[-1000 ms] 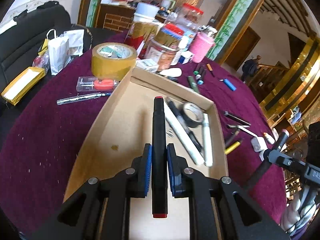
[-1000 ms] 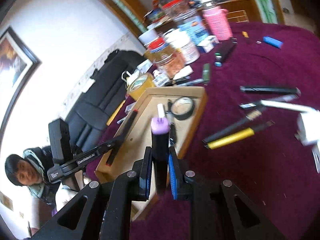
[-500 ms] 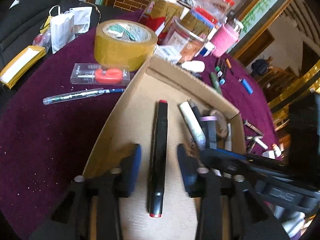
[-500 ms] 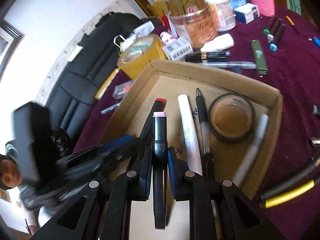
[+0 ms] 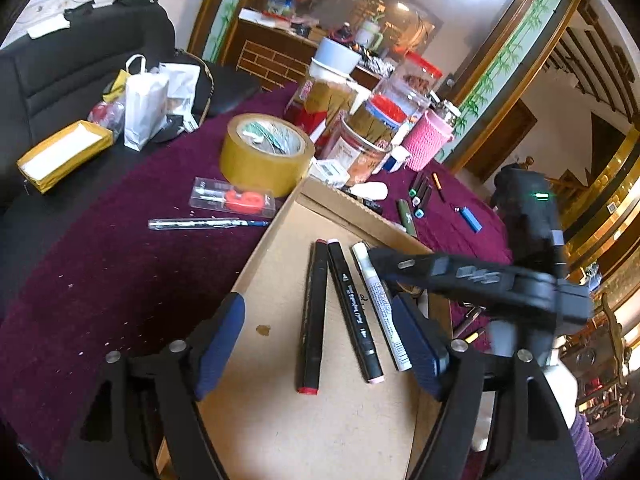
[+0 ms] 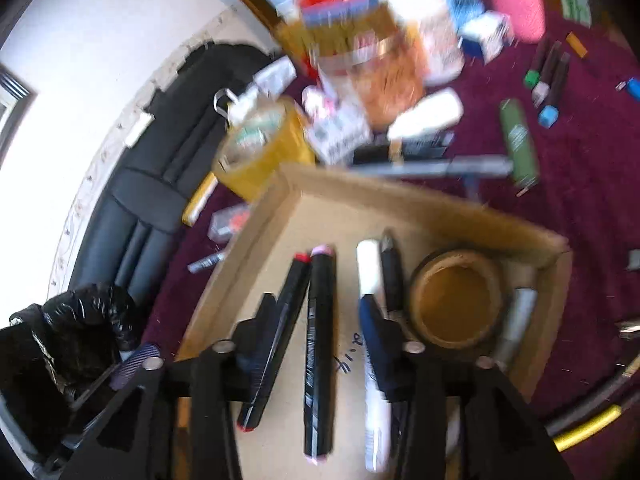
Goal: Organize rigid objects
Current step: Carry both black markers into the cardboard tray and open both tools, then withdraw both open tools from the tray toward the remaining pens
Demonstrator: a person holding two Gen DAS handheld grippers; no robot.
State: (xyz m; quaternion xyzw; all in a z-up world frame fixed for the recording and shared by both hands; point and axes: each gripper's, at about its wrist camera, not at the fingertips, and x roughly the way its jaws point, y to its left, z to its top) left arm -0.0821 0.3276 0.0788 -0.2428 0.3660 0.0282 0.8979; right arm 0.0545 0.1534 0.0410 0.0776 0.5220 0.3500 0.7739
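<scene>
Cardboard tray (image 5: 276, 240) on a purple-clothed worktop (image 5: 120, 272) holds a red-capped marker (image 5: 311, 316), pink-capped marker (image 5: 354, 312) and white marker (image 5: 380, 300) side by side; left tongs (image 5: 320, 344) and right tongs (image 6: 320, 328) both gape apart, empty, above them.

we see a purple tablecloth (image 5: 120, 264) under everything, a black sofa (image 5: 72, 64) at its far edge, a white paper bag (image 5: 144, 116) and a yellow packet (image 5: 60, 154) on the dark surface beside it, and a black bin liner (image 6: 76, 328) low left.
</scene>
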